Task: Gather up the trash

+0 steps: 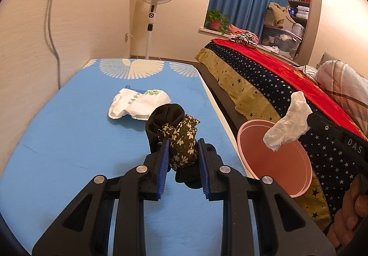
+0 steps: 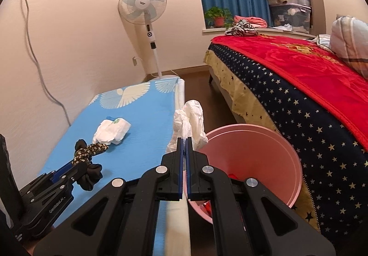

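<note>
A: Where is the crumpled white tissue (image 2: 192, 122) being carried, and why there?

B: It is being pinched between the right gripper (image 2: 185, 141) fingers, which are being kept pressed almost together on its lower end. It is being held just above the near rim of the pink bin (image 2: 271, 154), probably so that it can be dropped in.

A: And its long axis?

B: It is being pointed up and away from the fingertips, roughly along the fingers' line.

A: What is being held on the other side?

B: A floral and black cloth bundle (image 1: 181, 141) is being clamped between the left gripper (image 1: 182, 148) fingers, set narrow, over the blue counter (image 1: 69, 141). Beyond those fingertips, a white wad (image 1: 138, 104) is being left lying on the counter, presumably for a later pass.
</note>
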